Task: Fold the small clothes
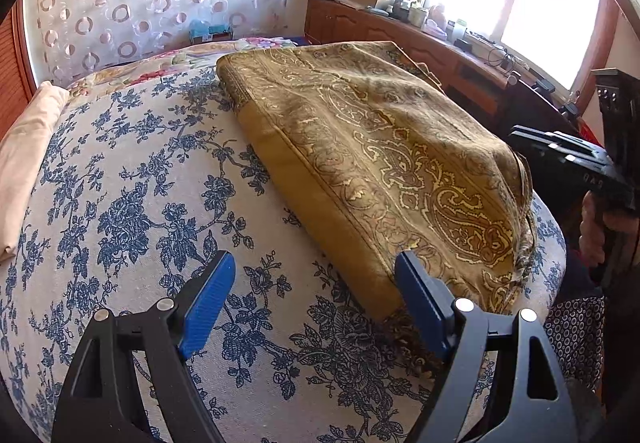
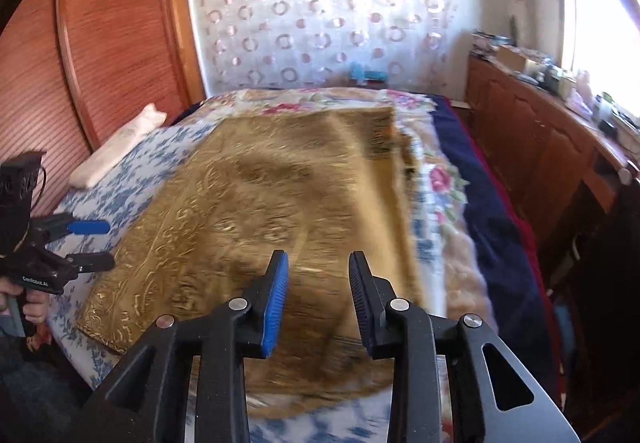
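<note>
A golden-brown paisley cloth [image 1: 380, 147] lies folded on the bed, its plain mustard hem toward the left. In the left wrist view my left gripper [image 1: 314, 267] stands wide open just above the bed, its right finger [image 1: 420, 303] over the cloth's near corner and nothing between the pads. In the right wrist view the same cloth [image 2: 280, 183] is motion-blurred beneath my right gripper [image 2: 318, 257]. The right jaws stand partly apart with nothing pinched. The left gripper [image 2: 88, 243] shows at that view's left edge, held by a hand.
The blue-flowered sheet [image 1: 140, 183] covers the bed, with a cream pillow [image 1: 24, 163] at its left edge. A floral blanket [image 2: 444, 179] lies right of the cloth. A wooden sideboard [image 2: 532, 131] with clutter runs under the window, and a wooden wardrobe [image 2: 112, 23] stands on the left.
</note>
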### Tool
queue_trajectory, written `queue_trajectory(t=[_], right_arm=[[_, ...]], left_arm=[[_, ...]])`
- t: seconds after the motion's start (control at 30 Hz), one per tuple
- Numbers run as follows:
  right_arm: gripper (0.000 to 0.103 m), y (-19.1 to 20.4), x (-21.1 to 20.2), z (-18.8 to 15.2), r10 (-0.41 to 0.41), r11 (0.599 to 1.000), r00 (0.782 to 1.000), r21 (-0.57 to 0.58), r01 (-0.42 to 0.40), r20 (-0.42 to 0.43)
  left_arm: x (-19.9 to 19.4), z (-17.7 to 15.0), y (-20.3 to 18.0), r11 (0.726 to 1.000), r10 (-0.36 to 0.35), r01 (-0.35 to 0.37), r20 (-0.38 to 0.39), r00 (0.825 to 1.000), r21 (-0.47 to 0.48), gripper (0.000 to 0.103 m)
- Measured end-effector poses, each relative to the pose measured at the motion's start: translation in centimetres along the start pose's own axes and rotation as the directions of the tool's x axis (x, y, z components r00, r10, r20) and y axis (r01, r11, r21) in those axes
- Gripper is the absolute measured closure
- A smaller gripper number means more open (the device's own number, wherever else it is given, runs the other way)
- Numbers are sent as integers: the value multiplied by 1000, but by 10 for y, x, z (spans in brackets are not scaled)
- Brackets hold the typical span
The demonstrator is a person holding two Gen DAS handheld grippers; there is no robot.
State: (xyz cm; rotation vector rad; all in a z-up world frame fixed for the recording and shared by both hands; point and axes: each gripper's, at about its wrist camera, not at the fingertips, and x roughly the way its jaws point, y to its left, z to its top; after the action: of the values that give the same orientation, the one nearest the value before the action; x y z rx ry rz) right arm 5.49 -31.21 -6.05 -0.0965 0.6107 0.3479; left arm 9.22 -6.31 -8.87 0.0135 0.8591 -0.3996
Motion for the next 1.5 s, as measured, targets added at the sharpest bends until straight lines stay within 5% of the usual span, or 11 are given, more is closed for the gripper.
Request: queue_trajectory(t=[0.23,0.4,0.73,0.87,0.9,1.13,1.5], right_arm=[[70,11,33,-11,-2,1000,997,-26,0,-79],[65,8,38,-10,4,1000,995,-26,-7,-96],[57,8,46,-6,10,999,994,-50,-16,-110],[53,10,45,-6,3,999,993,-48,-8,-117],[45,8,43,-6,7,999,993,-37,-11,-121],[24,18,5,-12,72,996,994,-39,-75,-77],[23,49,-28,-36,107,982,992,-151,-115,-63]], left_arm=[[-1,-4,-1,1000,-30,30,-3,1000,1,21],[0,-10,-4,992,-127,127,-25,992,-16,48],[-3,-22,-20,977,-214,214,-63,975,-7,55],[-1,-22,-22,971,-239,238,-76,968,-18,89],[-3,-21,-24,972,-236,236,-63,970,-5,92],[-36,8,-32,970,-244,243,68,967,22,94],[-37,53,-36,970,-244,242,139,960,33,95]])
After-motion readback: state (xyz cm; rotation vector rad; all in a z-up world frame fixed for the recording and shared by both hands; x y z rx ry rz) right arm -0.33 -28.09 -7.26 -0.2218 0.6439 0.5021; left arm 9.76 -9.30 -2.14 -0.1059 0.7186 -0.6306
